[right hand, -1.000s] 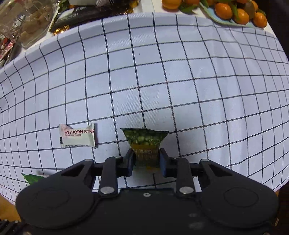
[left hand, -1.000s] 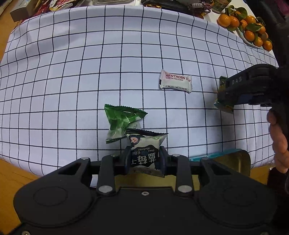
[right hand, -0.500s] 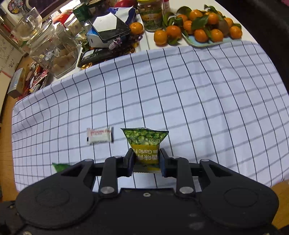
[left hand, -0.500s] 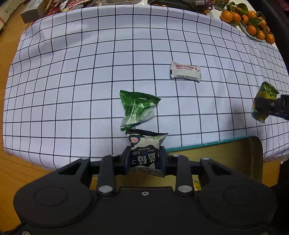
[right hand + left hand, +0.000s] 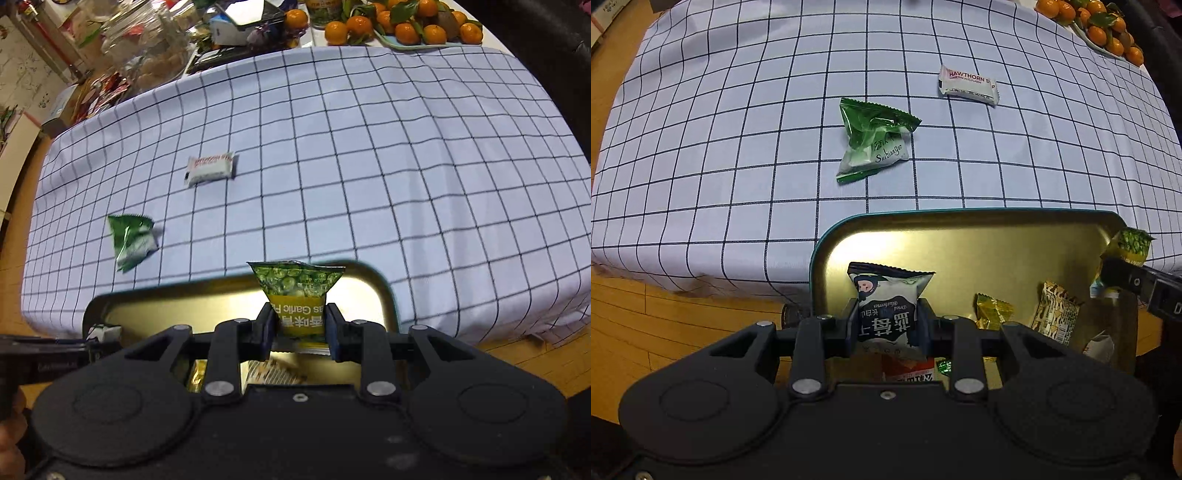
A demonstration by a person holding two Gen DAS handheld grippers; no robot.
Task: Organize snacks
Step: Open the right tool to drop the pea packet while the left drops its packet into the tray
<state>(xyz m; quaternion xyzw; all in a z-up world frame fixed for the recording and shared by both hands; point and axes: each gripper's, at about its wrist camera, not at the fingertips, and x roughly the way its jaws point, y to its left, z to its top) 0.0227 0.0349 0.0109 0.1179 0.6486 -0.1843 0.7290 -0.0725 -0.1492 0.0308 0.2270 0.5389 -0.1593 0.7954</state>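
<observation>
Below, left gripper [image 5: 886, 321] jaws clamp blueberry packet [image 5: 886, 306], right gripper [image 5: 300, 328] grips green-pea packet [image 5: 297, 291], tin [image 5: 960, 229] contents partly hidden.

Two wrist fisheyes, steeply downward, close above shared tin [image 5: 827, 243] and tablecloth [image 5: 369, 166].

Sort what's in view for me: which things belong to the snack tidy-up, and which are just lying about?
Job:
- black-and-white blueberry packet, left gripper
- green-yellow pea packet, right gripper
- gold metal tin
- green crinkled packet
- white hawthorn bar

Lying about:
- plate of oranges
- glass jars
</observation>
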